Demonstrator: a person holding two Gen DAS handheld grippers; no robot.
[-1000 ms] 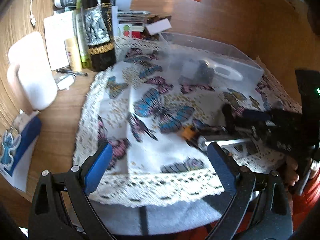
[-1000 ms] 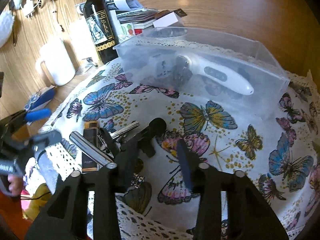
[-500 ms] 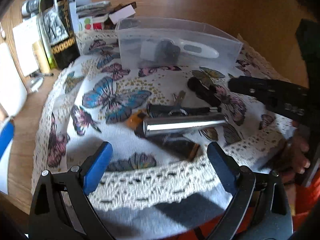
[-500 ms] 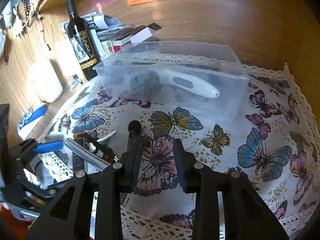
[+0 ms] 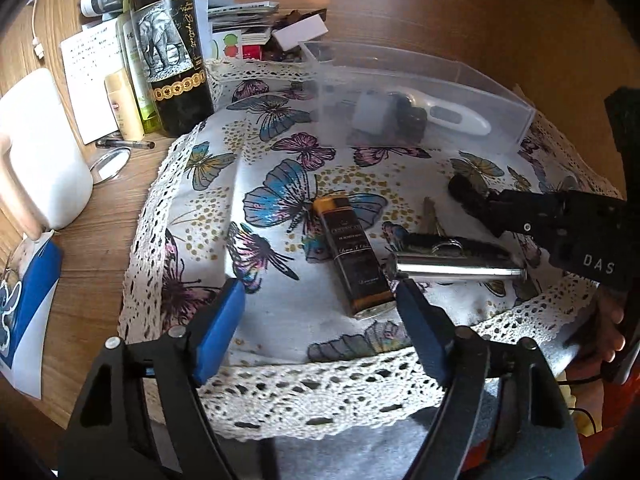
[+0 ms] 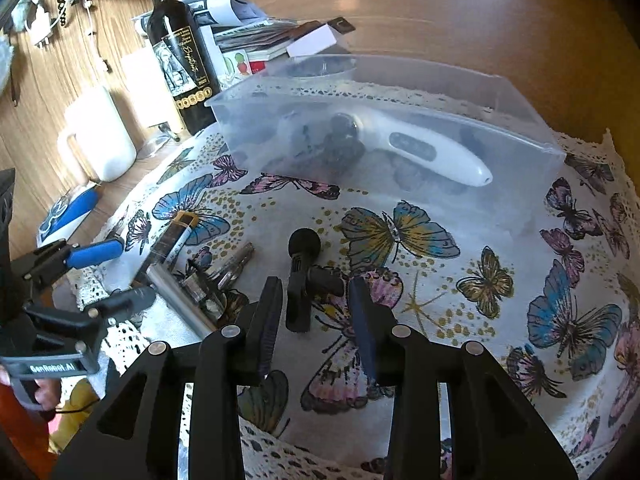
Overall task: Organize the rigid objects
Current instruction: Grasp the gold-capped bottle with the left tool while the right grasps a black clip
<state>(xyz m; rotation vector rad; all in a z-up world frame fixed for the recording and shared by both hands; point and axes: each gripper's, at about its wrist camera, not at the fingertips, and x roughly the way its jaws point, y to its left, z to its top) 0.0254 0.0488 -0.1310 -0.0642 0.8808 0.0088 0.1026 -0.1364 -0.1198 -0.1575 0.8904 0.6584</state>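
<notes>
On the butterfly cloth (image 5: 280, 152) lie a dark flat box with gold trim (image 5: 354, 256), a shiny metal tube (image 5: 456, 268), keys (image 5: 432, 220) and a small black T-shaped part (image 6: 304, 276). My left gripper (image 5: 320, 324) is open just in front of the dark box. My right gripper (image 6: 316, 316) is open with its jaws on either side of the black part's near end. A clear plastic bin (image 6: 384, 132) at the back holds a white handheld device (image 6: 420, 148) and dark items.
A dark wine bottle (image 5: 172, 44) stands at the cloth's back left, with small bottles, papers and a pen beside it. A white jug (image 5: 36, 148) is at the left. A blue card (image 5: 24, 308) lies on the wooden table. The cloth's lace edge hangs over the near table edge.
My left gripper has swung left, now facing the dark box. My right gripper has opened wider around the black part.
</notes>
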